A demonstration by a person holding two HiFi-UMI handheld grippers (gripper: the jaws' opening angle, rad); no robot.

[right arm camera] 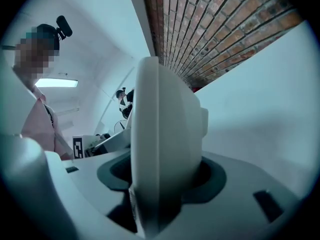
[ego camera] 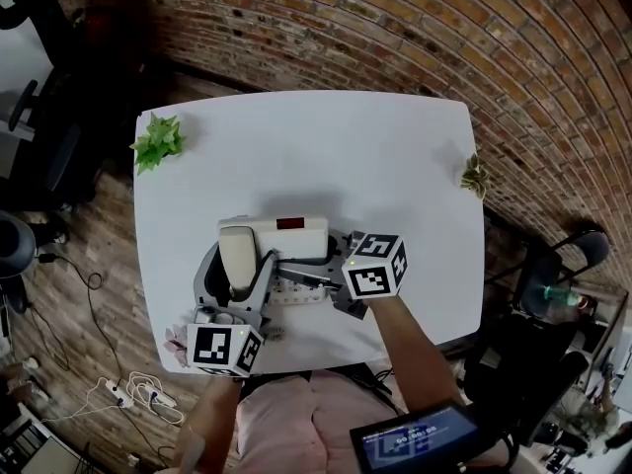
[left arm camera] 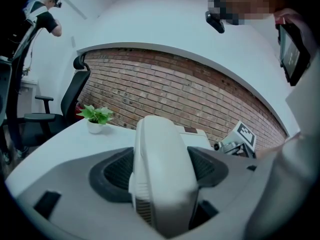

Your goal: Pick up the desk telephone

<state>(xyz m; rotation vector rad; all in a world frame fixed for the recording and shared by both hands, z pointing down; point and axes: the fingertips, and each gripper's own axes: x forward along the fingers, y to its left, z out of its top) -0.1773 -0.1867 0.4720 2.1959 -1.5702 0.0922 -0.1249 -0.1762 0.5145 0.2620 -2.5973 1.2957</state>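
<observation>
Working at a white square-topped table [ego camera: 395,166] set before a red brick wall [ego camera: 415,38], with dark office chairs [ego camera: 44,156] and loose cables [ego camera: 138,393] crowding the wooden floor [ego camera: 99,265] on the left. Finding the cream plastic desk telephone [ego camera: 291,237] sitting near the table's front edge, close to the body. Holding the left gripper [left arm camera: 162,171] at a middling width round the telephone's long rounded handset [left arm camera: 160,154], pressing the dark pads [left arm camera: 117,171] on both its flanks. Holding the right gripper [right arm camera: 160,181] partly narrowed on a pale rounded part of the telephone at its right side, seemingly pinching it from both sides. Judging the step in hand as securing a two-sided hold before the lift. Doing it well probably by keeping both grips firm, raising both hands together and level, and avoiding pulling the handset off the base or stretching a cord, not made out here. Having plenty of bare tabletop behind and to either side, well apart from the small green potted plant [ego camera: 158,141] at the far left corner and the small dry sprig [ego camera: 474,176] at the right edge. Minding the near edge just beside the telephone, so lifting upward rather than dragging toward the body.
</observation>
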